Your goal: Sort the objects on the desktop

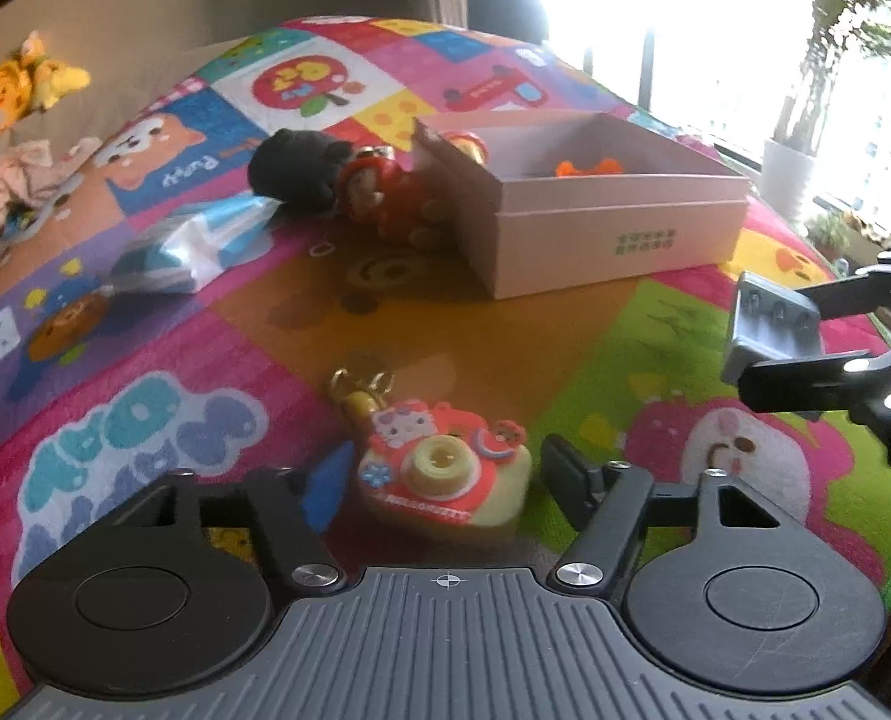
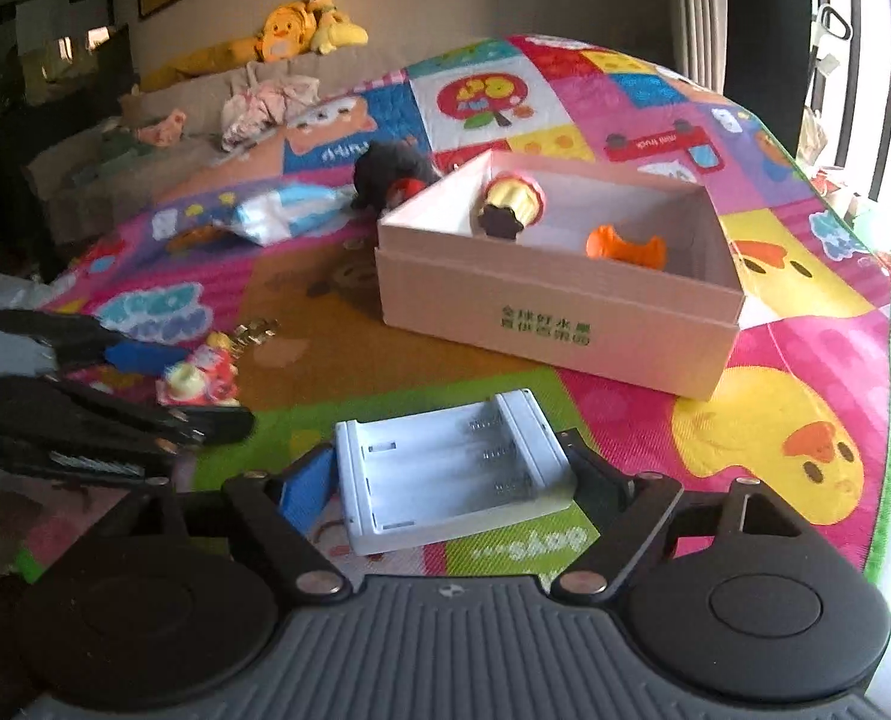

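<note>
Your right gripper (image 2: 445, 480) is clamped on the white battery holder (image 2: 451, 471), held flat above the play mat (image 2: 775, 420), with the pink box (image 2: 553, 312) ahead at about 1 o'clock. The holder is wide and sits between the fingertips only by its side edges, so if you tilt it on the way, it can pivot or slip out before it clears the box wall. Lift it above the near rim first; a low approach would catch the rim and shove the box. Inside, a yellow-and-pink toy (image 2: 508, 204) and an orange piece (image 2: 625, 246) take up the far side, so drop toward the bare near floor or you may land on them.

Your left gripper (image 1: 439, 480) stands wide around the toy camera keychain (image 1: 445, 474), which lies on the mat; the fingers look apart from it. Its gold ring (image 1: 361, 381) trails at 11 o'clock and may snag or swing when lifted. Both grippers are near each other, so moving together toward the box risks a collision.
</note>
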